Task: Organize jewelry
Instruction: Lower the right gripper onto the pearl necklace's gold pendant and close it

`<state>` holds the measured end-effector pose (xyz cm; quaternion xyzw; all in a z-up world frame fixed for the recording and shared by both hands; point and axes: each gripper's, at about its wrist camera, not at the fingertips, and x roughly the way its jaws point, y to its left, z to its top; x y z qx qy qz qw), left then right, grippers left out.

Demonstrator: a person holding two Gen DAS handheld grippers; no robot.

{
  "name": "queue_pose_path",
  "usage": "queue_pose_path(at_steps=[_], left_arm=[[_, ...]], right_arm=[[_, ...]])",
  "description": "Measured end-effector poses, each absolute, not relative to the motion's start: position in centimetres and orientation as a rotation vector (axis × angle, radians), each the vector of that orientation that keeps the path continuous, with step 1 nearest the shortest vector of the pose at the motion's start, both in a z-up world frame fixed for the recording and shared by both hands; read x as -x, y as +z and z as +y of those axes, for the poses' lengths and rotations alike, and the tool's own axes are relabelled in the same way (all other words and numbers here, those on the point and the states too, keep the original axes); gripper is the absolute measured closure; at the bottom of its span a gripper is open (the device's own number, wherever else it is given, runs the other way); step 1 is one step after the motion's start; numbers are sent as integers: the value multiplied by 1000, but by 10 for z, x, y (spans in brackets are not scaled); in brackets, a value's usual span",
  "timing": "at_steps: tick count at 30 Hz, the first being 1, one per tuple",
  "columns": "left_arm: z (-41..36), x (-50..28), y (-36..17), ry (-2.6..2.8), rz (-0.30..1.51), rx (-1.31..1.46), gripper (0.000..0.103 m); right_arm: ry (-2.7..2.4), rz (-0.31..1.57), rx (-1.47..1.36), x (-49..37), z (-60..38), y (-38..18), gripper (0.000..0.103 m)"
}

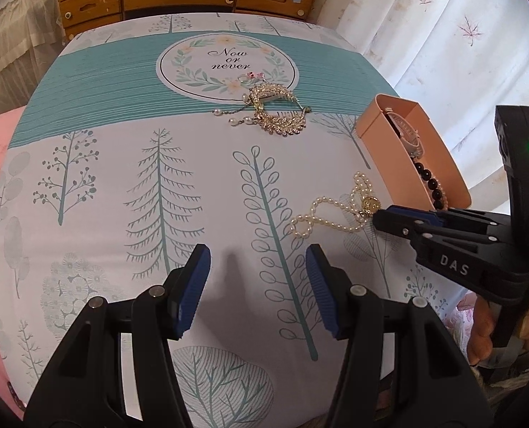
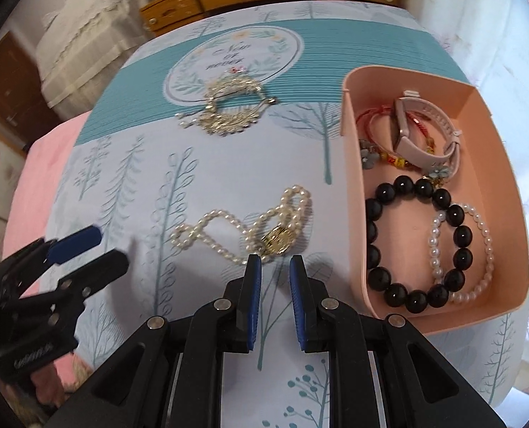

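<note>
Jewelry fills the peach tray: black bead bracelet, pearl bracelet, pink watch. Pearl necklace lies tangled left. Left tongs spread; right tongs narrowly parted, empty.

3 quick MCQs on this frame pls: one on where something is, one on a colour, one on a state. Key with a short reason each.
1. Where does the black bead bracelet lie?
A. in the pink tray
B. on the cloth beside the tray
C. on the wooden drawers

2. What colour are the pads on the right tongs?
A. red
B. blue
C. white

3. How do the left tongs stand?
A. closed on the pearl necklace
B. closed on the gold hair comb
C. open, with nothing between them

Key:
1 A: the right wrist view shows it ringed by the tray's walls.
2 B: both pads show blue.
3 C: only bare cloth shows in the wide gap.
</note>
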<state>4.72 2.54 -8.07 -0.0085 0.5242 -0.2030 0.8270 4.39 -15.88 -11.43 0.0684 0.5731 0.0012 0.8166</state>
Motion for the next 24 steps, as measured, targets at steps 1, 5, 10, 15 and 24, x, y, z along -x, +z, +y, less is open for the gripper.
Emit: queue_pose_path(at_steps=[1, 5, 10, 15, 24], left_arm=[[26, -47, -81, -435, 1111, 19, 50], [29, -47, -83, -452, 1106, 27, 50], [34, -49, -84, -468, 1104, 44, 50], [40, -50, -84, -481, 1099, 65, 50], [50, -51, -86, -491, 1095, 91, 50]], right_arm=[[-2, 1220, -156, -45, -159, -115, 87], [-15, 1207, -168, -51, -156, -116, 87], [-38, 1208, -134, -55, -148, -118, 86], [-64, 1209, -114, -59, -144, -120, 86], [-86, 1180, -79, -66, -135, -120, 81]])
